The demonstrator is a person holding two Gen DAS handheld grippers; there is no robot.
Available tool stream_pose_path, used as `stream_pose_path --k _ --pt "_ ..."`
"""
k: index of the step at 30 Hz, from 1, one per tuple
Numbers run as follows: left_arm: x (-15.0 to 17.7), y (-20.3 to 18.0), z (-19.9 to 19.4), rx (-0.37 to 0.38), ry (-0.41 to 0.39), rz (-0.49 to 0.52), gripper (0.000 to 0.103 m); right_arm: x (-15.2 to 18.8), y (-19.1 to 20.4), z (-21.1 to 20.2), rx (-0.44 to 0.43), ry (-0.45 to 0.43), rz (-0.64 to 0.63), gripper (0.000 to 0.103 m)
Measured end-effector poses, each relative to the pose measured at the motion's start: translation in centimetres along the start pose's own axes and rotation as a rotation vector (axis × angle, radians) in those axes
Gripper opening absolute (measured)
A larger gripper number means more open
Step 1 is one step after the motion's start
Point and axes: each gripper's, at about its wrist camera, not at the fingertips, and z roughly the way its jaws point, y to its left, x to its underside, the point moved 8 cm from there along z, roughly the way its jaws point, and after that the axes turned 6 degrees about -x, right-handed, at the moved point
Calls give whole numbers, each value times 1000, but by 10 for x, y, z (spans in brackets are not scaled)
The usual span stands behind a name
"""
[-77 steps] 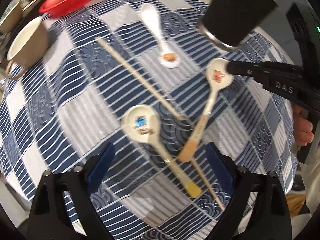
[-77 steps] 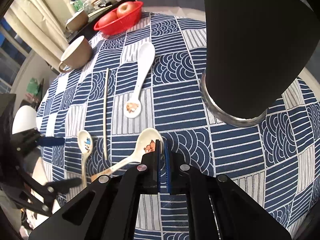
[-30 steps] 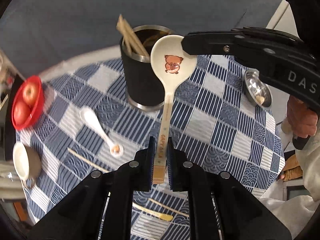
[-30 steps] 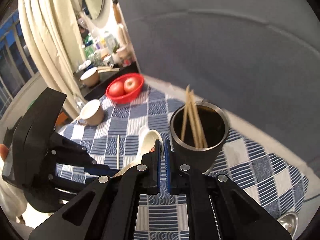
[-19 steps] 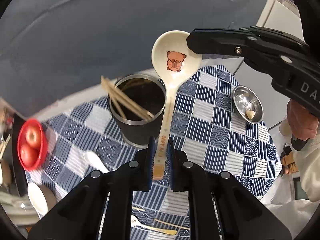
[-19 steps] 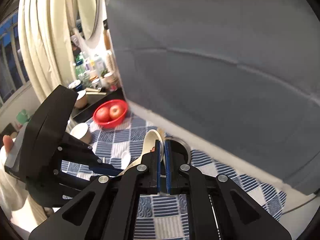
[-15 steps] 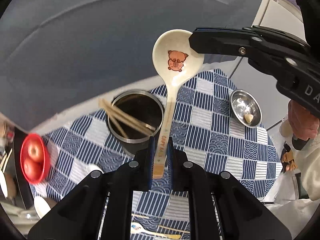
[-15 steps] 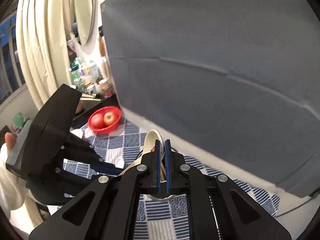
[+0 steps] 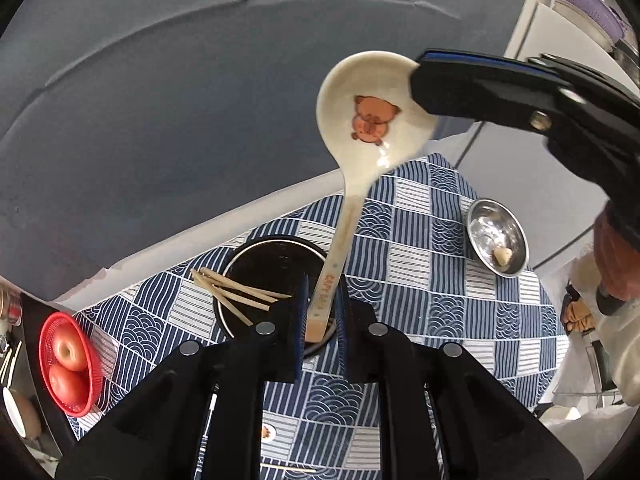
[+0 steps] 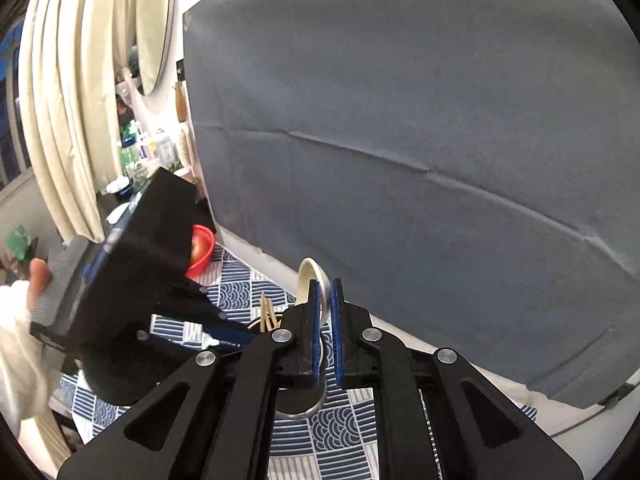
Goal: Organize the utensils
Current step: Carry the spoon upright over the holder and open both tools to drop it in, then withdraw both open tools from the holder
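The spoon (image 9: 362, 152) is higher now than a moment ago, and the black cup (image 9: 276, 268) has slid down to sit right under its handle. The left gripper's jaws have also let go a little since then.

The spoon is cream with a small brown bear in its bowl. It hangs bowl up, handle down, and a bit tilted. The right gripper (image 9: 424, 80) pinches the edge of the bowl, with its jaws clenched on it. From the right wrist camera you can see the bowl rim sitting between the blue pads (image 10: 316, 316).

The left gripper (image 9: 320, 312) has its jaws on each side of the handle's end. There is a thin gap on both sides, so they look loose and not squeezing the spoon. The handle's tip hangs just over the mouth of the black cup.

The black cup stands on the worktop (image 9: 420, 248), which has a blue and white checked cloth. Some chopsticks (image 9: 236, 292) lean out of the cup to the left.

A little metal dish (image 9: 498, 244) sits to the right of the cup, well apart from it. A red basket (image 9: 86, 396) with two apples (image 9: 66, 364) is far off to the left. One more chopstick (image 9: 288, 469) lies flat on the cloth near the bottom of the left wrist view.
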Motion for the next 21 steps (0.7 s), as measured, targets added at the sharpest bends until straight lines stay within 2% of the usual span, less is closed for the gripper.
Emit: stream_pose_path --k 1,2,3,4,5,6,8,10,13,16,21 --pt "1 2 3 1 -18 -3 30 2 1 4 -5 7 -3 7" --pt "3 6 6 -5 -30 -15 68 4 2 8 5 9 -5 8" --pt "5 8 8 -6 -33 -29 88 7 1 11 20 10 -2 22" --pt "10 10 10 -3 -36 -45 87 10 1 14 24 11 5 51" --pt "16 13 12 8 -38 -66 87 14 -2 13 28 7 14 63" --pt "22 15 13 12 -33 -79 87 17 -3 12 28 -3 22 71" --pt "32 23 16 -10 -17 -99 88 25 -7 11 19 -1 42 73" --pt "45 31 20 -26 7 -127 91 30 -13 9 17 -17 70 85" --pt "62 42 19 -37 30 -171 93 34 -19 9 20 -34 105 86" --pt "75 51 17 -69 46 -203 94 42 -23 10 55 -18 109 87" --pt "96 64 11 -95 66 -269 97 52 -20 11 52 12 100 87"
